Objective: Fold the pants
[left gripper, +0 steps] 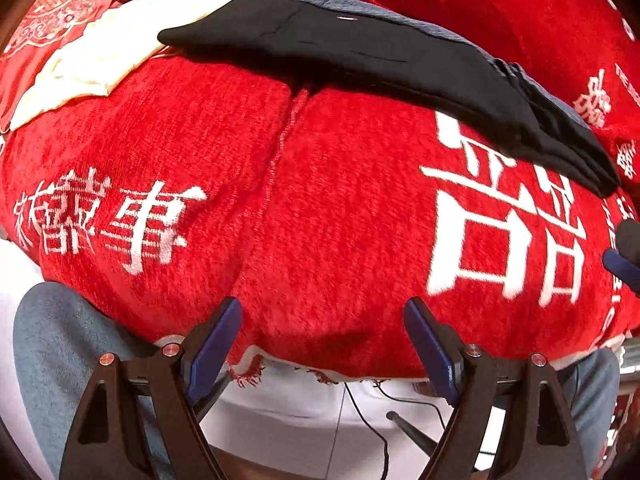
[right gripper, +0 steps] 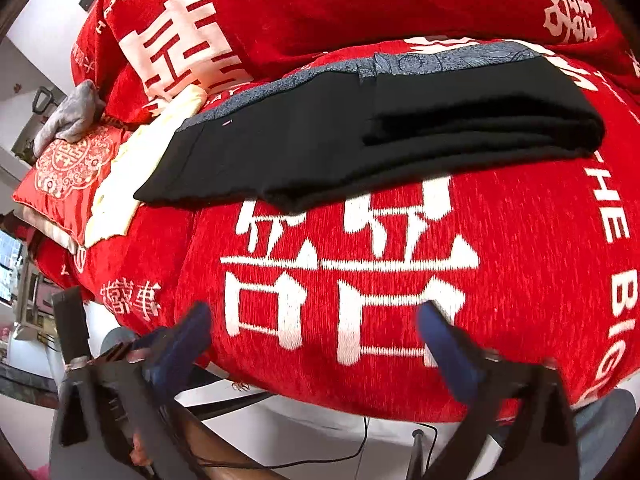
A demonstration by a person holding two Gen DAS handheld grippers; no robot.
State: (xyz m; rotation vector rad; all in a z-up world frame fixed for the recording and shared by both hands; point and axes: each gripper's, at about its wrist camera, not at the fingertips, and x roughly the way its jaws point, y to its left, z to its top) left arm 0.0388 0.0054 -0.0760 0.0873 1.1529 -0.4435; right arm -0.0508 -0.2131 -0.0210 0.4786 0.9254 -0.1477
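From the left wrist, the left tool (left gripper: 322, 350) hangs released over the near edge of a red chenille cover (left gripper: 340, 240) woven with white characters, its two blue-padded fingers (left gripper: 214, 352) spread apart with only red fabric showing between them. The black pants (left gripper: 360, 64) lie folded into a long band across the far part of the cover, well apart from the tool. A patterned grey fabric (left gripper: 432, 30) shows along their far edge. To the left of the pants lies a cream cloth (left gripper: 120, 48), its near corner tucked beside the pants' end. Below the cover's edge show jeans-clad legs (left gripper: 60, 352) and a black cable (left gripper: 372, 428) on the white floor.

From the right wrist, the right tool (right gripper: 314, 336) is also released, its blurred blue fingers (right gripper: 184, 344) standing wide over the large white character on the cover (right gripper: 540, 280), nothing gripped. The folded pants (right gripper: 400, 140) rest beyond it in stacked layers, thicker at the right end, not touching the tool. At left a red embroidered cushion (right gripper: 68, 172) carries a grey cloth (right gripper: 72, 116).
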